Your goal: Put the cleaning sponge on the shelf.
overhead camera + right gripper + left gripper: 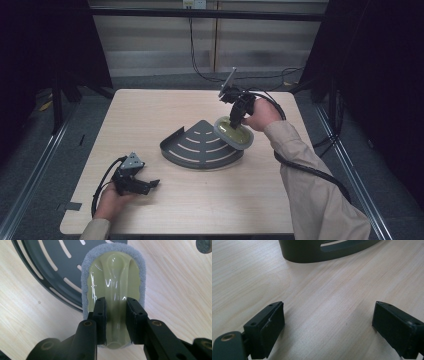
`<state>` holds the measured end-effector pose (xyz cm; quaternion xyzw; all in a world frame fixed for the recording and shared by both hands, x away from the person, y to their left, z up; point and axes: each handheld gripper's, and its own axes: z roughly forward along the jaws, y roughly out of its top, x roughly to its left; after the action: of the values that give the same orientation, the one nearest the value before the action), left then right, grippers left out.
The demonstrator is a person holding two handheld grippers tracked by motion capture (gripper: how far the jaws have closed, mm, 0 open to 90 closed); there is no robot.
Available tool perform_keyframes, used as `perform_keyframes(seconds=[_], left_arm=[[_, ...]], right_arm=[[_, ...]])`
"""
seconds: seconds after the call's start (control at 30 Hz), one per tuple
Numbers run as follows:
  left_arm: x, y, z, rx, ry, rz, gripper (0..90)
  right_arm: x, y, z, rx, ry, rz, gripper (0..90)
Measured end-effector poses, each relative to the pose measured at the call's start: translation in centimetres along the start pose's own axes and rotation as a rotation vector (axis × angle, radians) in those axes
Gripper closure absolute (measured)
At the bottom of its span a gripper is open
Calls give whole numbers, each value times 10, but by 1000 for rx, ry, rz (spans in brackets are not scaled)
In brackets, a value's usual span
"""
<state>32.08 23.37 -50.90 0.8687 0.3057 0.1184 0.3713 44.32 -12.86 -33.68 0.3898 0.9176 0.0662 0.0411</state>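
table (165, 210) of pale wood takes up most of the scene, with a dark grey slotted rack (200, 147) shaped like a fan lying near its middle. right gripper (234, 120) comes down from above, jaws clamped on the raised ridge of a yellow-green scrubber (235, 134) with a grey pad rim, held tilted over the rack's right edge. left gripper (145, 186) rests low on the table near the front left, jaws spread wide with nothing between them, well apart from the rack.
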Motion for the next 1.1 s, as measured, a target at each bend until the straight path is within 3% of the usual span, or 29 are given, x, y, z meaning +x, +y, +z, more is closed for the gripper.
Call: perform_keyframes(seconds=[0.23, 0.33, 0.63, 1.1], left_arm=[[0, 0, 0, 0, 0, 0, 103], [0, 0, 0, 0, 0, 0, 103], [0, 0, 0, 0, 0, 0, 103], [0, 0, 0, 0, 0, 0, 103]], right_arm=[[0, 7, 7, 10, 6, 10, 715], [0, 9, 11, 4, 6, -7, 715], [5, 15, 24, 10, 21, 29, 715], [7, 19, 36, 5, 28, 33, 714]])
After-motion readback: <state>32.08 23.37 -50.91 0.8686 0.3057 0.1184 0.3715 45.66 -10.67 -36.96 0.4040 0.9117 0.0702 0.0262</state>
